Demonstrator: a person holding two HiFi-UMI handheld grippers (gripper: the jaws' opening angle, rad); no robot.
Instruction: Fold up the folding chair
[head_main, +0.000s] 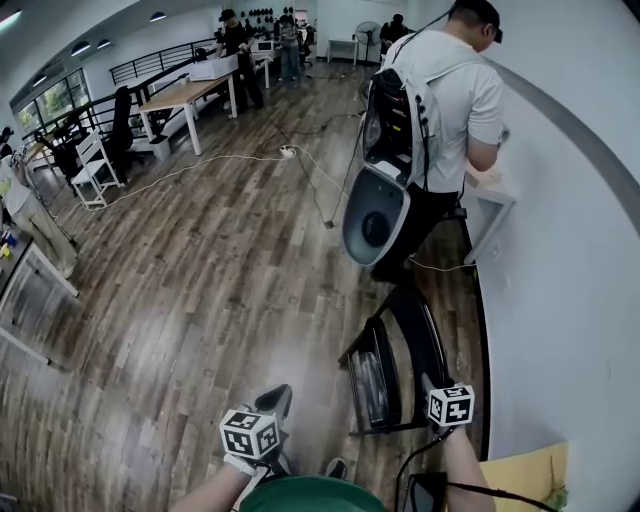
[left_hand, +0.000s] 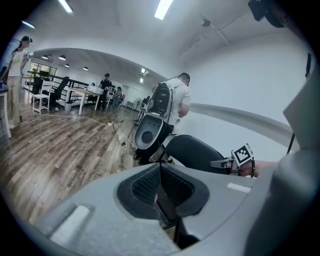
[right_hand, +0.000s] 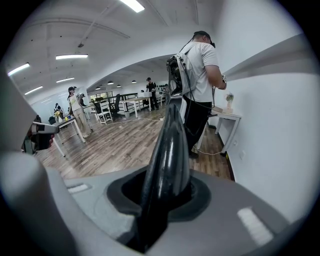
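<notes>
Right hand-held gripper (right_hand: 167, 192) squeezes the top edge of the black folding chair (head_main: 385, 372). Left hand-held gripper (left_hand: 161, 189) is closed tight with nothing in it, up in the air beside the chair. The chair stands on the wood floor (head_main: 200, 300) close to the white wall (head_main: 565, 330). It looks partly folded.

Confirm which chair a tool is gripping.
The black folding chair by the wall: the right tool is clamped on its backrest edge. The white chair stands far across the room, untouched.
</notes>
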